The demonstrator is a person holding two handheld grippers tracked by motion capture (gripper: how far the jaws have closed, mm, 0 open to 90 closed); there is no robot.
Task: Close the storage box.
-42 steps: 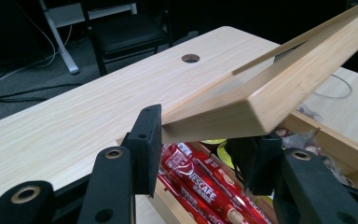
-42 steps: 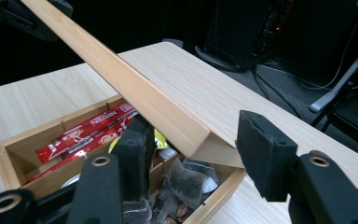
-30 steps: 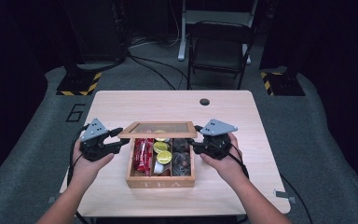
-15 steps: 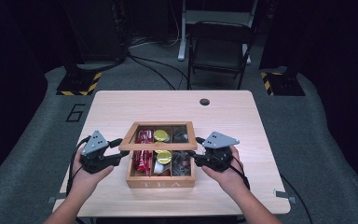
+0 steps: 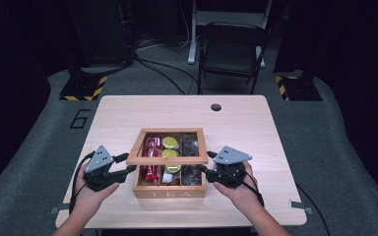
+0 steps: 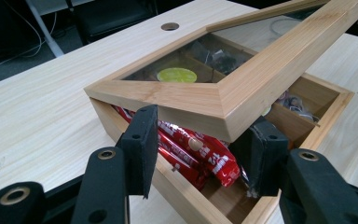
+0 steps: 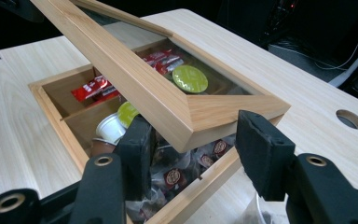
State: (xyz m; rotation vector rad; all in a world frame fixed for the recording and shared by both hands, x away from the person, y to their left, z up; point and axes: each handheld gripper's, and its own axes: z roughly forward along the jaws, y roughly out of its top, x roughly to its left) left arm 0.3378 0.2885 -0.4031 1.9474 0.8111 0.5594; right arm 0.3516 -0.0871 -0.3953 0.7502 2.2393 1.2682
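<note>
A wooden tea box (image 5: 170,192) stands near the table's front edge, its glass-paned lid (image 5: 167,160) half lowered over it. Inside are red packets (image 6: 200,154), lime-topped pods (image 7: 189,78) and dark wrapped sachets (image 7: 172,177). My left gripper (image 5: 124,163) is open at the lid's front left corner, and the left gripper view shows that lid corner (image 6: 214,100) sitting loosely between the jaws of the left gripper (image 6: 200,122). My right gripper (image 5: 203,169) is open at the front right corner, where the lid corner (image 7: 223,114) lies between the jaws of the right gripper (image 7: 193,121).
The light wooden table (image 5: 128,113) has a round cable hole (image 5: 216,107) near its far edge. A dark folding chair (image 5: 231,54) stands behind the table, with cables on the grey floor. Bare tabletop lies on both sides of the box.
The lid has come down from nearly upright to a low tilt. Both grippers have moved toward the table's front edge with its front corners.
</note>
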